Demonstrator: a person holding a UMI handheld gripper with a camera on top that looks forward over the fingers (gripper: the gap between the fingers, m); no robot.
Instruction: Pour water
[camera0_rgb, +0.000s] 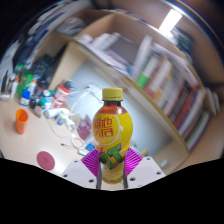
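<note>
Magenta pads (92, 160) flanking the lower body of a bottle (111, 135), pressed against it on both sides; tool (112, 172) clamped on that bottle, holding it upright and seemingly lifted clear of the table (150, 125). Yellow cap (112, 94) screwed on top, yellow label with red lettering across the middle, greenish-yellow drink showing below.

Judged as the carry stage of pouring: bottle in the grip, no tilt begun. No receiving vessel plainly identifiable near the fingers. Cap in place, so no pouring possible until removed, or else only a mimed tilt. Next move calling for travel toward a cup, then a slow roll of the wrist with the neck above the rim.

Just beyond the bottle, pale table surface, largely bare ahead and off to one side, giving room to swing. Further out on the other side, a round pink object (45, 159) lying flat, an orange cup (21, 121) standing apart from it, and a cluster of small bottles and jars (45, 98) past that; orange cup the likeliest target, though uncertain. Cluster crowded, worth a wide berth. Farthest back, shelves of books (165, 80) and a bright ceiling light (172, 18).
</note>
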